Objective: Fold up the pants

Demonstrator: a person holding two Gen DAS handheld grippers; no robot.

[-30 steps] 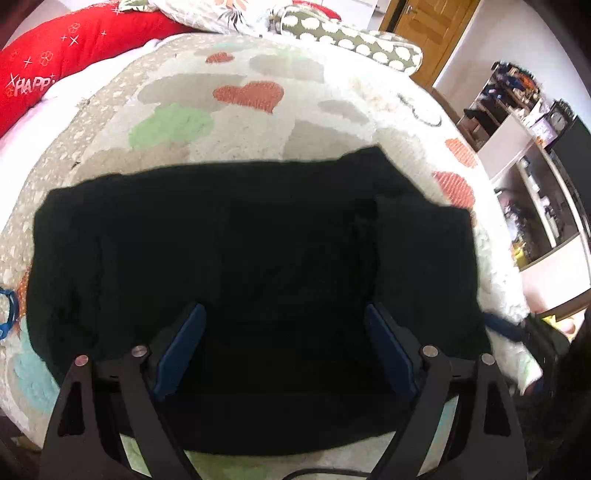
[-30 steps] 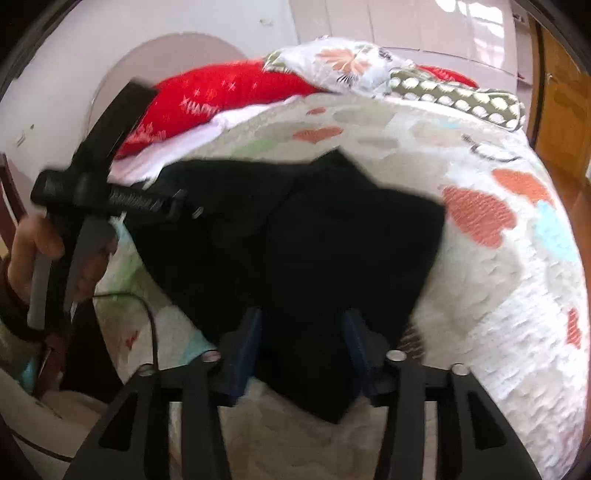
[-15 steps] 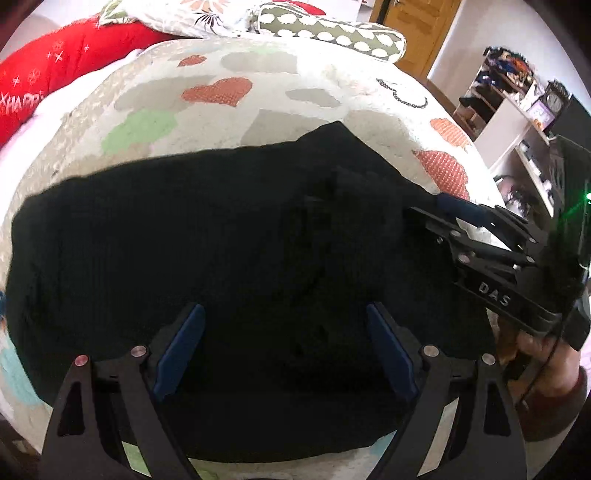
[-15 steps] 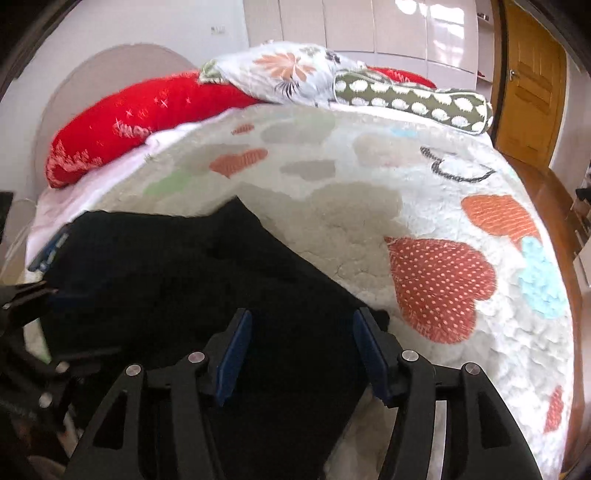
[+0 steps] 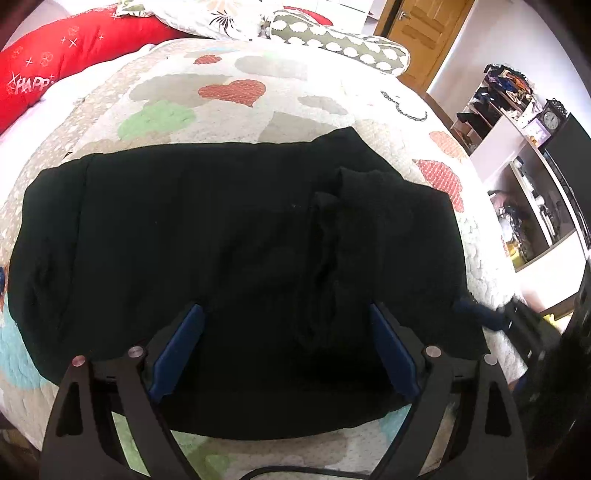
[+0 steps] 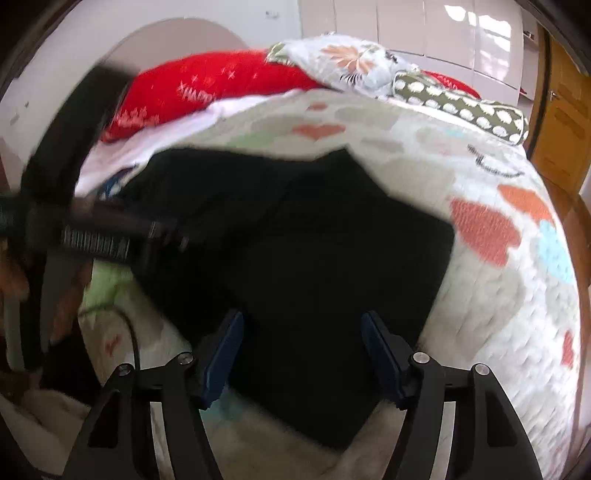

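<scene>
The black pants point(image 5: 229, 251) lie spread on the heart-pattern blanket point(image 5: 221, 92) of the bed and fill the middle of the left wrist view, from the left edge almost to the right edge. On the right part of the pants a flap of cloth is folded over, with a wrinkled ridge that runs down the middle-right of the frame.

My left tongs point(image 5: 286, 343) are at the bottom of that view, spread wide. The blue pads point(image 5: 177, 350) stand well apart over the near part of the pants and pinch nothing. I cannot tell if they touch the cloth.

In the right wrist view the pants point(image 6: 314, 258) are in the centre, with one corner that points toward the bottom of the frame. My right tongs point(image 6: 303, 350) are at the bottom centre, also spread, with dark cloth between the two pads but not gripped. This picture is blurred.

In the right wrist view my left tongs appear as a dark blurred bar in the left part of the frame. In the left wrist view something dark and blue, blurred, shows at the lower right edge.

A red pillow point(image 5: 66, 55) lies in the upper left of the left wrist view, a wooden door point(image 5: 424, 33) at the upper right, and shelves point(image 5: 524, 166) at the right edge.
</scene>
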